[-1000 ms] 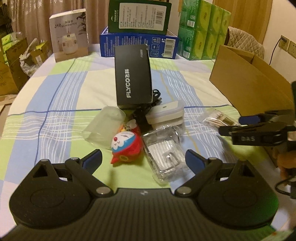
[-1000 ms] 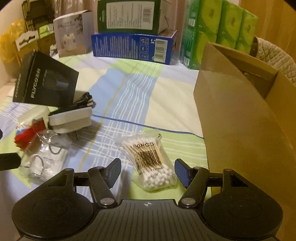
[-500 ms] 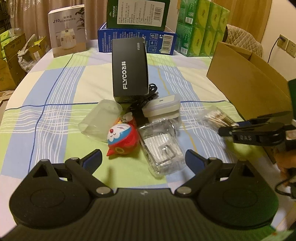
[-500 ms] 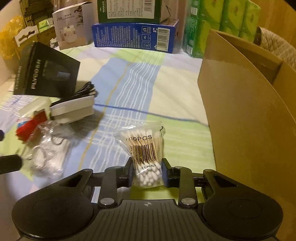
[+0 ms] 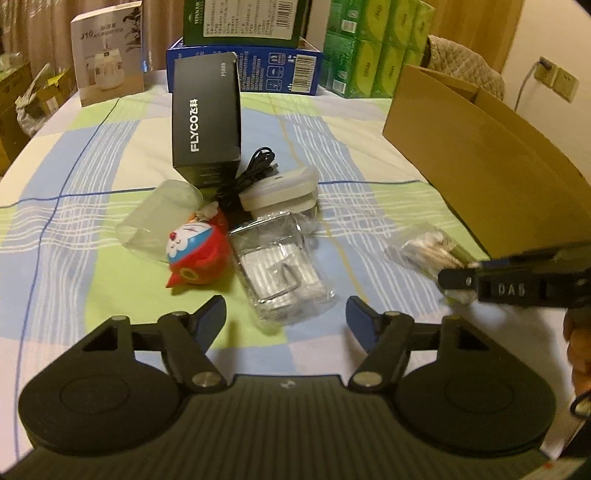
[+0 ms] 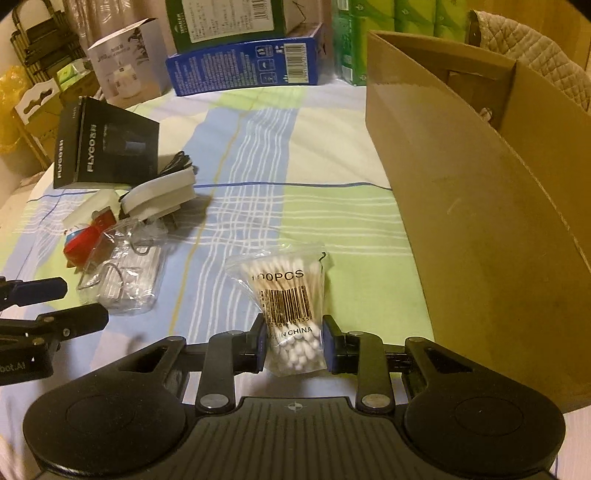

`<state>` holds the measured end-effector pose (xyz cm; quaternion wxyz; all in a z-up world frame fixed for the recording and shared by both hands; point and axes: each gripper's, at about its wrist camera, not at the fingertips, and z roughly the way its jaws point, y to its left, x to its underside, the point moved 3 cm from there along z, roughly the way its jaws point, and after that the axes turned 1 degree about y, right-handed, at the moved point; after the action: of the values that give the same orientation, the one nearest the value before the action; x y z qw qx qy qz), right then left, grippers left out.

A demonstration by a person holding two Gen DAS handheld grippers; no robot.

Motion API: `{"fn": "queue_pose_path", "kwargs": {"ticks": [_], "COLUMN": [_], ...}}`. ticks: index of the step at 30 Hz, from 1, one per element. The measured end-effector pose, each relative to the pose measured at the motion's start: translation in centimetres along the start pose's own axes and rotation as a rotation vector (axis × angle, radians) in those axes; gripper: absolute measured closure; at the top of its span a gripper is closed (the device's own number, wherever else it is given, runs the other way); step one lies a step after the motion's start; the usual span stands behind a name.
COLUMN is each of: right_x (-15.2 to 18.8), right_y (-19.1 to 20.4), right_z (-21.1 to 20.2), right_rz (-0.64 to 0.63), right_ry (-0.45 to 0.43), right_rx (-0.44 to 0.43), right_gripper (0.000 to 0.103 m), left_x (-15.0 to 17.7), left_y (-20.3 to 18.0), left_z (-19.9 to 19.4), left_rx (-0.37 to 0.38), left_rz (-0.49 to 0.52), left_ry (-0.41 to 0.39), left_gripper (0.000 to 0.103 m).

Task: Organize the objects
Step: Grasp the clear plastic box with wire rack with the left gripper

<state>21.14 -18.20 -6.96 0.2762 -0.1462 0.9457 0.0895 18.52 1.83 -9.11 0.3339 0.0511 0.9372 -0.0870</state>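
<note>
the swab bag [image 6: 287, 295] sits pinched at its lower end between the pads of the right gripper [image 6: 294, 345], just left of the cardboard box [image 6: 480, 206], with its printed end pointing away from the gripper over the checked cloth [image 6: 258, 155]. whether the bag rests on the cloth or is lifted off it cannot be told. in the left wrist view the same bag [image 5: 424, 251] shows just below the box's [image 5: 498, 166] near corner, with the right gripper [image 5: 458, 280] reaching in from the right edge.

well left of the box lies a cluster of things. nearest the left gripper [image 5: 286, 317] is a clear packet [image 5: 280, 273] holding metal hooks; the jaws of that gripper are closing, and the packet's near end lies just ahead of the gap, not touched by the pads. touching the packet's left side is a red and blue toy [image 5: 195, 254], and left of that a clear cup [image 5: 159, 218] on its side. a white charger [image 5: 280, 188] with a black cable [image 5: 251, 173] lies behind the packet, and a black flyco box [image 5: 205, 118] stands behind those. far from the cardboard box, along the cloth's back edge, stand a blue box [image 5: 258, 70], a green box [image 5: 243, 18] on top of it, a humidifier box [image 5: 109, 55] and green tissue packs [image 5: 369, 48].
</note>
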Motion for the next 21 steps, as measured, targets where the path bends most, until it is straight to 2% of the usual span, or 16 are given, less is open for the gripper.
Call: {"fn": "queue_pose_path", "kwargs": {"ticks": [2, 5, 10, 15, 21], "right_x": [0.0, 0.0, 0.0, 0.2, 1.0], "right_y": [0.0, 0.4, 0.6, 0.6, 0.9], "right_z": [0.1, 0.3, 0.5, 0.4, -0.3], "right_rz": [0.008, -0.003, -0.005, -0.009, -0.002], "right_ry": [0.004, 0.003, 0.009, 0.012, 0.027], "right_rx": [-0.011, -0.022, -0.031, -0.042, -0.059], "right_gripper": [0.077, 0.077, 0.077, 0.077, 0.077], "left_x": [-0.3, -0.7, -1.2, -1.0, 0.3], "left_y": [0.2, 0.2, 0.4, 0.4, -0.6], "left_z": [0.5, 1.3, 1.9, 1.9, -0.1], "left_rx": [-0.003, -0.024, -0.047, -0.065, 0.009], "left_rz": [-0.03, -0.061, -0.092, -0.077, -0.028], "left_ry": [-0.003, -0.011, -0.018, -0.004, 0.037], "left_gripper": [0.049, 0.06, 0.063, 0.071, 0.073]}}
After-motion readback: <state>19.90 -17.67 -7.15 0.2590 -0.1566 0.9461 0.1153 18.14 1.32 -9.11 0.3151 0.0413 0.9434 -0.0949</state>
